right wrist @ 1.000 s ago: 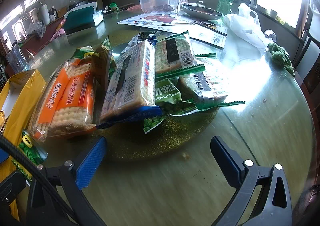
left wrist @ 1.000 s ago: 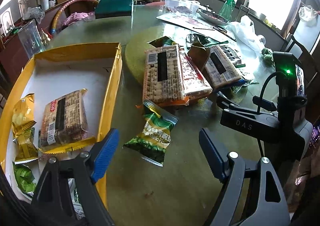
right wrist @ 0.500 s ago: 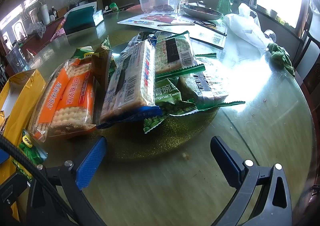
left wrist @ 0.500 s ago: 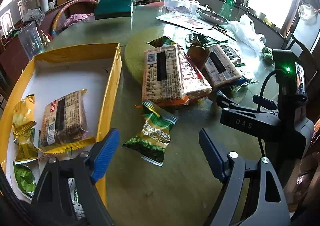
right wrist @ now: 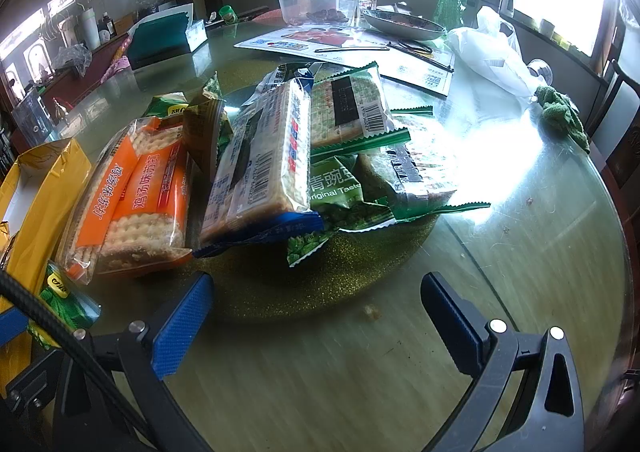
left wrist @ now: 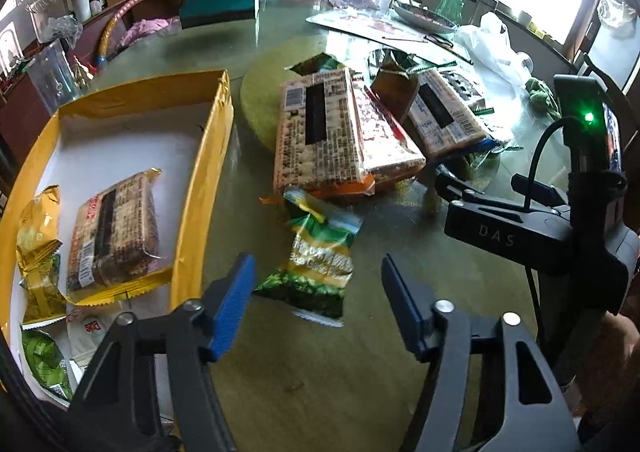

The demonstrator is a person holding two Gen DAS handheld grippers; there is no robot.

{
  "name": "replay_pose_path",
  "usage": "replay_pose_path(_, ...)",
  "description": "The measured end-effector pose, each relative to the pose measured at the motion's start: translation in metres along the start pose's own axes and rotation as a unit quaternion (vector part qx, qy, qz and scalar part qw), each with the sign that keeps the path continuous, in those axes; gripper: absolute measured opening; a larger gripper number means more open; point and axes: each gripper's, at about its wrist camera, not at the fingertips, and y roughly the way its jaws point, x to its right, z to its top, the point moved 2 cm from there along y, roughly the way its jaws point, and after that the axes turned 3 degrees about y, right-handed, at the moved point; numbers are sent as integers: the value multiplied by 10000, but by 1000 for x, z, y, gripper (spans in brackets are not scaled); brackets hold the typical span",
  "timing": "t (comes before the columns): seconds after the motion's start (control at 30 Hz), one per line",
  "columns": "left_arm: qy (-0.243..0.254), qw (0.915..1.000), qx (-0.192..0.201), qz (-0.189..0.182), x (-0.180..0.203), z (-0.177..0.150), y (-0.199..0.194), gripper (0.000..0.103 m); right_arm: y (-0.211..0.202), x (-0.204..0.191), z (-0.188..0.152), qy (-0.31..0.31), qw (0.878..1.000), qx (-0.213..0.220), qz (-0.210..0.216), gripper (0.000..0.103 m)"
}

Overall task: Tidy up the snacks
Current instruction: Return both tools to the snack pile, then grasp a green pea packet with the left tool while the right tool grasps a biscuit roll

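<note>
A yellow box (left wrist: 204,156) on the left holds a cracker pack (left wrist: 114,232) and several small snack bags. A green pea bag (left wrist: 316,260) lies on the glass table just right of the box. My left gripper (left wrist: 318,304) is open, fingers either side of the bag's near end, not touching it. A pile of snacks sits on a gold mat (right wrist: 320,280): orange cracker pack (right wrist: 136,192), blue-edged cracker pack (right wrist: 264,164), green packs (right wrist: 348,108). My right gripper (right wrist: 316,320) is open and empty, just short of the mat.
The right gripper's body (left wrist: 540,228) stands at the right of the left wrist view. Far across the table are a teal box (left wrist: 218,2), a clear food tub (right wrist: 316,6), a dish (right wrist: 402,24), leaflets and a white plastic bag (right wrist: 492,52).
My left gripper has moved forward toward the green pea bag, which now lies between the fingertips. The right gripper has barely moved.
</note>
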Motion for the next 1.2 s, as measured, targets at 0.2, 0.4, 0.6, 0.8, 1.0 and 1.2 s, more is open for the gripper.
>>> replay_pose_path(0.2, -63, 9999, -48, 98, -1, 1, 3, 47, 0, -5, -1, 519, 9979, 22, -392, 103)
replay_pose_path(0.4, -70, 9998, -122, -106, -1, -1, 3, 32, -2, -6, -2, 735, 9958, 29, -552, 103)
replay_pose_path(0.6, -62, 9996, -83, -262, -2, -5, 0, 31, -6, -4, -4, 297, 9987, -351, -212, 103)
replay_pose_path(0.8, -75, 9995, -28, -319, -2, -6, -2, 26, -6, -3, -6, 50, 9985, -539, -80, 103)
replay_pose_path(1.0, -88, 9992, 87, -382, -2, -9, -8, 23, -4, 1, -4, 47, 9977, -681, -54, 103)
replay_pose_path(1.2, -209, 9983, 134, -532, -7, -11, -10, 22, -19, 5, 7, 324, 9935, -449, 991, 99)
